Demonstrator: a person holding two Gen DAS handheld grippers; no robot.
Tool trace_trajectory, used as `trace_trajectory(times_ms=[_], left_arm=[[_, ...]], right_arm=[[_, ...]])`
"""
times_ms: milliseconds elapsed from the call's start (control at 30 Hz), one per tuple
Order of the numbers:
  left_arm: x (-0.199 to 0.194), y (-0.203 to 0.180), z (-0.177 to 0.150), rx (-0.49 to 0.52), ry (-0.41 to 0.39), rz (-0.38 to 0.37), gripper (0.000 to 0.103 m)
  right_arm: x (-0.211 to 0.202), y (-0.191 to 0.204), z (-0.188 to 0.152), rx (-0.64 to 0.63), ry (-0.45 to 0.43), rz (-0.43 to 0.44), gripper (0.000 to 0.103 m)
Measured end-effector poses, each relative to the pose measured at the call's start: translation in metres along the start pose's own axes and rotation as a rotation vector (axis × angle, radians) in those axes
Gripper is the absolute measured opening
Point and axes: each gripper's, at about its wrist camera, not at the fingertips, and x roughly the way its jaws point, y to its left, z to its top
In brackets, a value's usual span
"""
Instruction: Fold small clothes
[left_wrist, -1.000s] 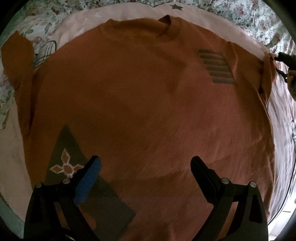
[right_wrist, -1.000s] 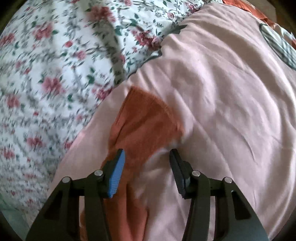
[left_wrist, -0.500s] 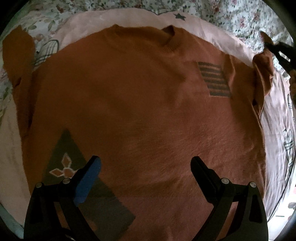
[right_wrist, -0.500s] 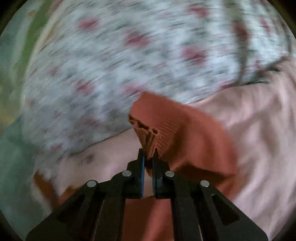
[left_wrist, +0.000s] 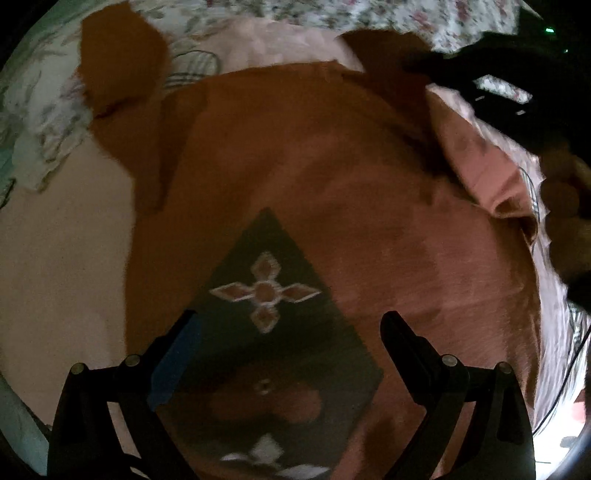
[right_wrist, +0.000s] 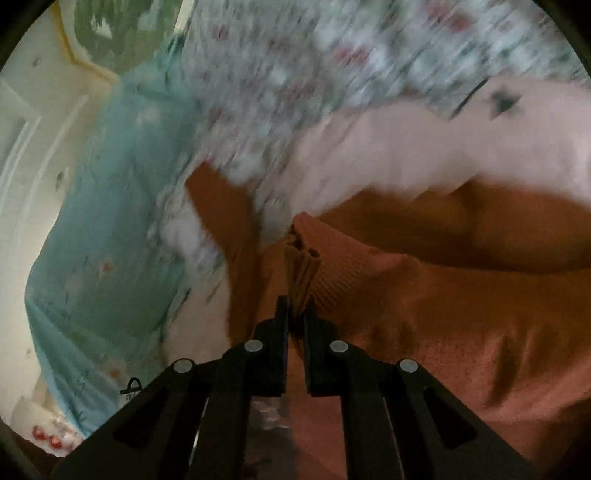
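Observation:
An orange sweater (left_wrist: 325, 177) lies flat on a pink blanket (left_wrist: 62, 236), with a dark diamond patch (left_wrist: 273, 314) near its hem. My left gripper (left_wrist: 291, 332) is open and hovers over that patch. My right gripper (right_wrist: 295, 314) is shut on the ribbed cuff (right_wrist: 301, 266) of the sweater's right sleeve and holds it lifted over the sweater body (right_wrist: 461, 314). In the left wrist view the right gripper (left_wrist: 480, 74) shows dark at the top right with the raised sleeve (left_wrist: 388, 59). The other sleeve (left_wrist: 118, 66) lies out at the top left.
A floral sheet (left_wrist: 332, 11) borders the blanket at the far side. A light blue cloth (right_wrist: 99, 229) lies to the left in the right wrist view. A white wall or door (right_wrist: 26, 129) stands beyond it.
My right gripper closed on the sleeve cuff, lifted it and carried it inward over the sweater. My left gripper moved left and lower, toward the diamond patch.

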Motion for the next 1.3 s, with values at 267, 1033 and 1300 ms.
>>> trace_trajectory(times_ms=[267,1033,1300], left_arm=[[-0.004,0.03,-0.002,-0.059,-0.013,-0.038,0.098],[0.088,0.014,0.13,-0.126,-0.073,-0.24,0.019],[0.035,0.042,0.111,-0.157,-0.216,-0.198,0.003]], right_arm=[[0.073,-0.003,-0.022,0.083,0.137,0.015,0.011],[-0.119,-0.081,-0.081,0.35,-0.142,-0.187,0.047],[-0.178,-0.129,-0.096,0.439,-0.259,-0.319,0.047]])
